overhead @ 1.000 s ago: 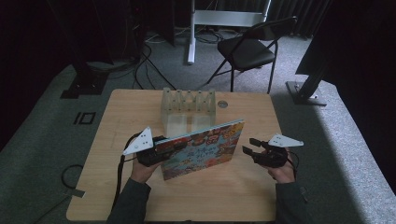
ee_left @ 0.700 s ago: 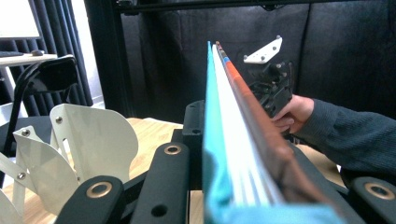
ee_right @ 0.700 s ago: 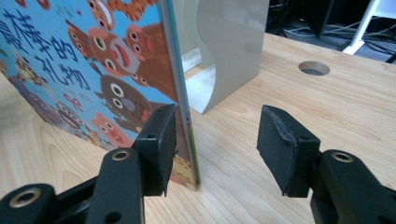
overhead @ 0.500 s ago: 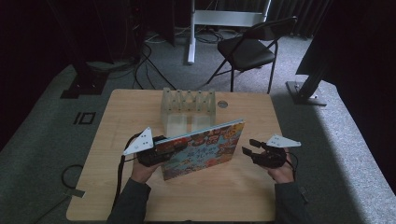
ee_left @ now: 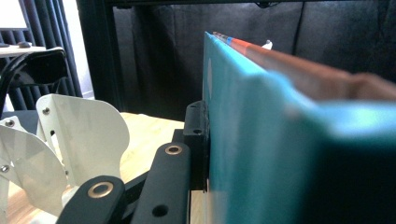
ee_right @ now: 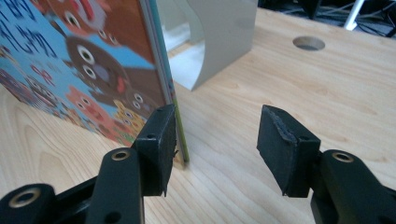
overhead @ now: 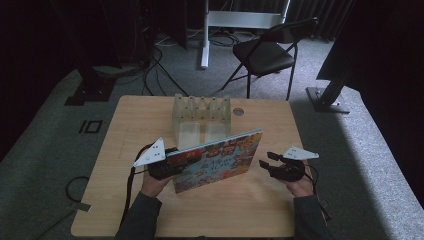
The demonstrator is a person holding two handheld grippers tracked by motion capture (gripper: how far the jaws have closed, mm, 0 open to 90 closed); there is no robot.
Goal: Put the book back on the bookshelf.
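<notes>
While the colourful picture book with cartoon animals on its cover (overhead: 216, 161) stands on its lower edge on the pale wooden bench (overhead: 125, 125), the left tool (overhead: 167, 167) is clamped on the book's left end; the left gripper view shows a black jaw flat against the teal back cover (ee_left: 243, 140). Grip at one end reads as a way to keep the thin book upright and steerable.

Right tool (overhead: 267, 164) sits just off the book's right end, jaws apart and holding nothing. In the right gripper view the book's edge (ee_right: 163, 70) stands just beside the left-hand pad (ee_right: 161, 140), with the open gap on its other side. Likely purpose: steady or catch the free end, so the book does not swing or tip.

Book position: centre of bench, near side, cover facing the person, top edge slanting up toward the right. Just behind it, on the far side, stands a translucent white slotted rack with curved dividers (overhead: 201, 116). Judgement: book is being held vertical and roughly lined up so it can go into a rack slot. A round cable hole in the bench (overhead: 238, 112) lies right of the rack.
</notes>
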